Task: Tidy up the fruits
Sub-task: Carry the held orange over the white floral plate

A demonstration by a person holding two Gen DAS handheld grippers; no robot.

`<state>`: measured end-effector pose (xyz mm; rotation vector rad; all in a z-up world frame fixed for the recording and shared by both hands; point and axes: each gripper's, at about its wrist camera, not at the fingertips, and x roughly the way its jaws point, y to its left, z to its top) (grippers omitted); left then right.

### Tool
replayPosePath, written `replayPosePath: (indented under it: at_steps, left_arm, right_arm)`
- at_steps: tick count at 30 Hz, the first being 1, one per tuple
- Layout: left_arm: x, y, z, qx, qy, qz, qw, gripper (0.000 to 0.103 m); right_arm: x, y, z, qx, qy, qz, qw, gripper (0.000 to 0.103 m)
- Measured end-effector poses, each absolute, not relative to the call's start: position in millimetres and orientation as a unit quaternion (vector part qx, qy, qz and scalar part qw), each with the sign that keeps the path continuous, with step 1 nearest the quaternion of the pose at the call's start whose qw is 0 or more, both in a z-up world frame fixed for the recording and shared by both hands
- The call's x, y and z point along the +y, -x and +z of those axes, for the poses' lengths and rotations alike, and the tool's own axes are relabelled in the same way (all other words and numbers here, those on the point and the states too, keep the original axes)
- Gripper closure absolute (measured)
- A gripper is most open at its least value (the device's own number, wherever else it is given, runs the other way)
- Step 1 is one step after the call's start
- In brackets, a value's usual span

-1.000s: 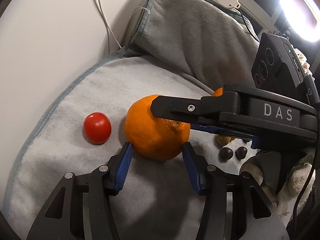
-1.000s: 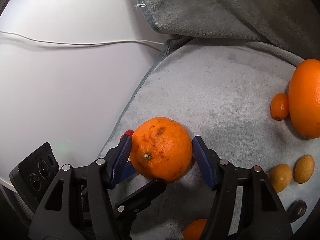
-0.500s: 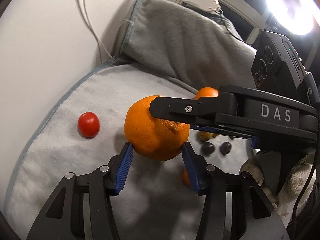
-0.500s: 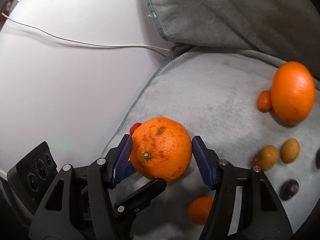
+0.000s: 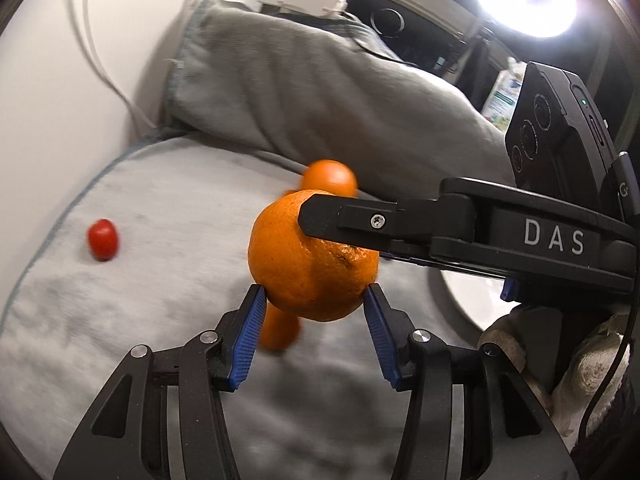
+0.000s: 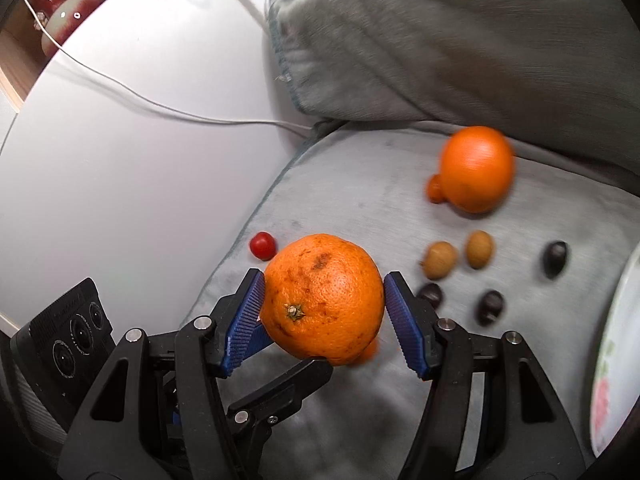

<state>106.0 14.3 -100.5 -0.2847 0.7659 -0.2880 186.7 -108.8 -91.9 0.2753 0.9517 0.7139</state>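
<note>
Orange fruit: big orange [image 6: 322, 300] clamped by both tools at once, lifted clear of the grey towel [image 5: 168, 208]; blur on the background suggests it is in transit.
Left hand-held gripper [image 5: 312, 300]: blue pads pinch the lower sides of the orange; jaws partly apart, held that wide by the fruit.
Right hand-held gripper [image 6: 322, 302]: pads bear on the orange at 9 and 3 o'clock, stem end facing its camera. In the left view one of its fingers crosses the top of the fruit from 3 o'clock.
Why two grips: my read, the fruit is round and wide for one pair of pads; crossed pinches stop it rolling out.
Second orange [image 6: 476, 170]: on the towel at 1 o'clock in the right view, a small orange fruit [image 6: 434, 190] touching its left side.
Red tomato [image 5: 103, 239]: alone at 9 o'clock in the left view, near the towel hem.
Brown pair [image 6: 440, 259]: two tan fruits just beside each other; three dark ones [image 6: 555, 259] spread near them.
Plate [image 6: 612, 344]: rim at 3 o'clock, floral print, likely the drop target; cannot confirm.
Worktop [image 6: 120, 140]: white, a cable [image 6: 132, 94] running across it.
Risk: releasing one grip early may let the orange pivot.
</note>
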Motion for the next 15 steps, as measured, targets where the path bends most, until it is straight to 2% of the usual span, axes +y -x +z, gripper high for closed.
replayPosePath:
  at_steps: [15]
  left_arm:
    - [-79.4,-105.9,-98.6,0.386,0.112,-0.223,0.888,0.053]
  right_arm:
    - [-214.6,-153.9,-78.2,0.429,-0.161,0.259,0.850,0.038]
